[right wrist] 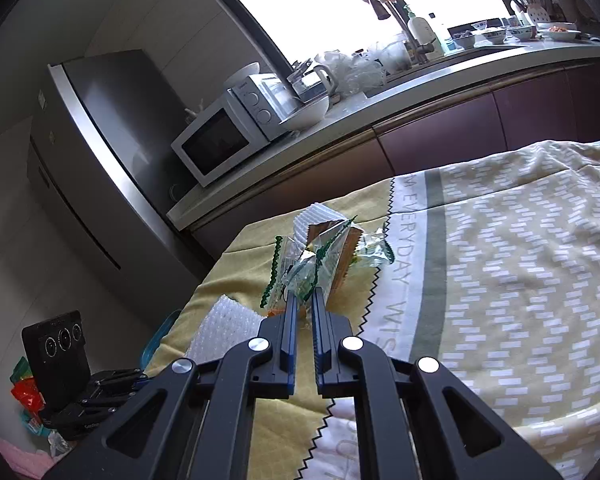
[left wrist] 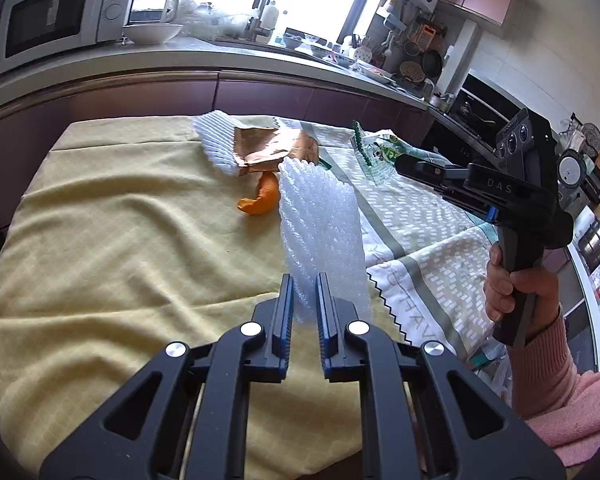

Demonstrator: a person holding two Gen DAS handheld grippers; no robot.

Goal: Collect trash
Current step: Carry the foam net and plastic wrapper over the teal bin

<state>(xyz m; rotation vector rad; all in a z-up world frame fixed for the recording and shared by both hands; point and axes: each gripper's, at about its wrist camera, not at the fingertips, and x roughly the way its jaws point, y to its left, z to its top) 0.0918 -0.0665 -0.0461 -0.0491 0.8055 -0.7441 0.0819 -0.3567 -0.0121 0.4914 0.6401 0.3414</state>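
Two wrist views over a cloth-covered table [left wrist: 120,240] beside a kitchen counter [left wrist: 172,60]. The left gripper [left wrist: 305,280] has its jaws drawn narrow, pinching the near end of a translucent white foam net sleeve [left wrist: 320,216], which rises clear of the yellow cloth and leans away from the camera. The right gripper [right wrist: 303,294], gripped by a hand [left wrist: 516,292] in a pink sleeve [left wrist: 560,380], is likewise nearly closed, clamped on a crumpled clear wrapper with green print [right wrist: 300,264] (its serrated green edge hangs to the left of the fingers), lifted above the table.

Trash still lying on the cloth: a second white foam net sleeve [left wrist: 216,144] at the far edge, a brown paper bag [left wrist: 268,148] lying partly over it, and a piece of orange peel [left wrist: 260,200] just in front of the bag, beside the held sleeve. The patterned white-and-green cloth [right wrist: 520,260] overlaps the yellow one on the right half of the table. A microwave [left wrist: 60,20] and a white bowl [left wrist: 152,32] stand on the counter behind
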